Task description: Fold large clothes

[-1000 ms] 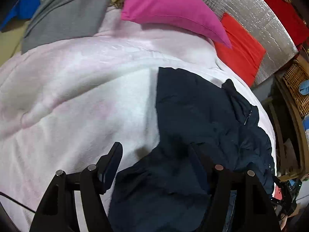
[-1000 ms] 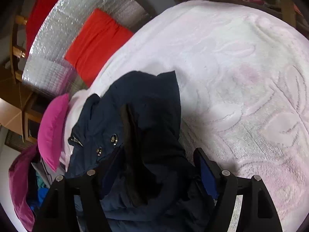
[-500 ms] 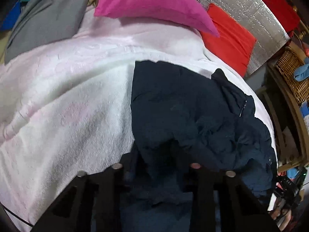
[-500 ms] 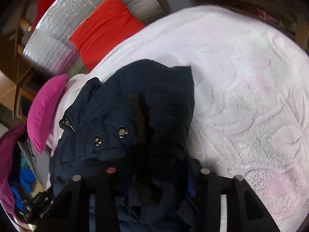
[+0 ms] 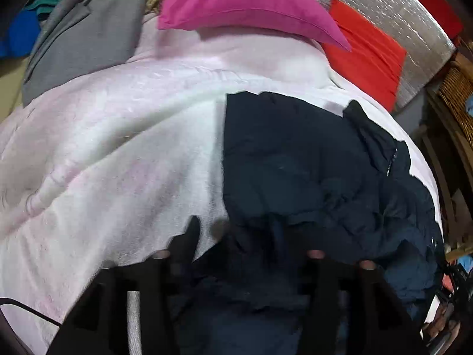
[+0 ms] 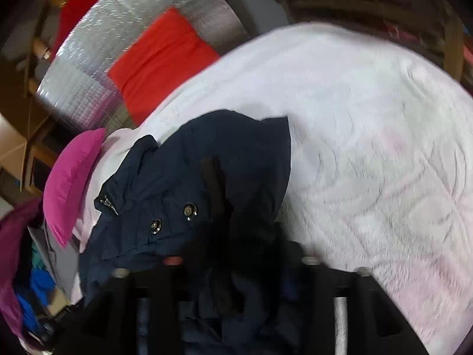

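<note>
A navy puffer jacket (image 5: 295, 162) lies crumpled on the white and pink blanket (image 5: 118, 148) of a bed, its near part bunched up at both grippers. My left gripper (image 5: 245, 236) is at the jacket's near left edge and its jaws are opening. Its left finger (image 5: 192, 233) stands over the blanket, just clear of the cloth, and the other finger is buried in dark fabric. In the right wrist view the jacket (image 6: 236, 153) shows two snaps and a zip. My right gripper (image 6: 242, 245) is sunk in its folds, jaws opening, with cloth between them and the pads hidden.
A magenta pillow (image 5: 236, 0) and a grey garment (image 5: 88, 38) lie at the bed's far end. A red cushion (image 5: 366, 56) leans on a silver foil panel (image 5: 384, 0). A wicker basket (image 5: 458, 94) and wooden furniture stand beside the bed. Bare blanket (image 6: 369, 148) spreads right of the jacket.
Both grippers narrowed onto the jacket's near edge and bunched it up. The left jaws have since widened again, baring the left finger. The right jaws look about as narrow as half a second ago.
</note>
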Demonstrator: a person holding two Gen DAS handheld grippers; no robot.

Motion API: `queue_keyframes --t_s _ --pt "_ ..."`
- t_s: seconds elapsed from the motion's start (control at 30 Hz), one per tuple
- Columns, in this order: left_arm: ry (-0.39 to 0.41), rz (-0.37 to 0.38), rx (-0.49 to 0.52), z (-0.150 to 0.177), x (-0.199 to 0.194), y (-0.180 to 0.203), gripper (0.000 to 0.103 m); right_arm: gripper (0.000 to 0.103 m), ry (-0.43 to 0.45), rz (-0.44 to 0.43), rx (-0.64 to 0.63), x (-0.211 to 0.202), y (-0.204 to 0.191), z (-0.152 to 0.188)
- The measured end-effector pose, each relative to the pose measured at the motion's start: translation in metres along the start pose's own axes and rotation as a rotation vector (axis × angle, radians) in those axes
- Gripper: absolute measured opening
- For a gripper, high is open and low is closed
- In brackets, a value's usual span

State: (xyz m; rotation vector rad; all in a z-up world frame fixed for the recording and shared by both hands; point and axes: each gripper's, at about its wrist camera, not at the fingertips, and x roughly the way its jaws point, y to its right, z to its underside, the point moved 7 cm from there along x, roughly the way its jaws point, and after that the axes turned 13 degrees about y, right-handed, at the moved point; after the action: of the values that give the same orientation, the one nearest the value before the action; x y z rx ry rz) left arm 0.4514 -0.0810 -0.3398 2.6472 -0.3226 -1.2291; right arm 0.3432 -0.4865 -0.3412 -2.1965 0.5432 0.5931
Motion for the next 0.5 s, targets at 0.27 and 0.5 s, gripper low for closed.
queue_keyframes --t_s 0.27,0.5 --pt "0.034 0.028 -0.031 -0.006 -0.015 0.000 0.070 0.067 0.054 0.016 -0.018 -0.019 0.003 -0.020" --pt "0.017 0.045 0.025 0.003 -0.002 0.015 0.056 0.060 -0.054 0.001 -0.003 0.007 0.005 0.002"
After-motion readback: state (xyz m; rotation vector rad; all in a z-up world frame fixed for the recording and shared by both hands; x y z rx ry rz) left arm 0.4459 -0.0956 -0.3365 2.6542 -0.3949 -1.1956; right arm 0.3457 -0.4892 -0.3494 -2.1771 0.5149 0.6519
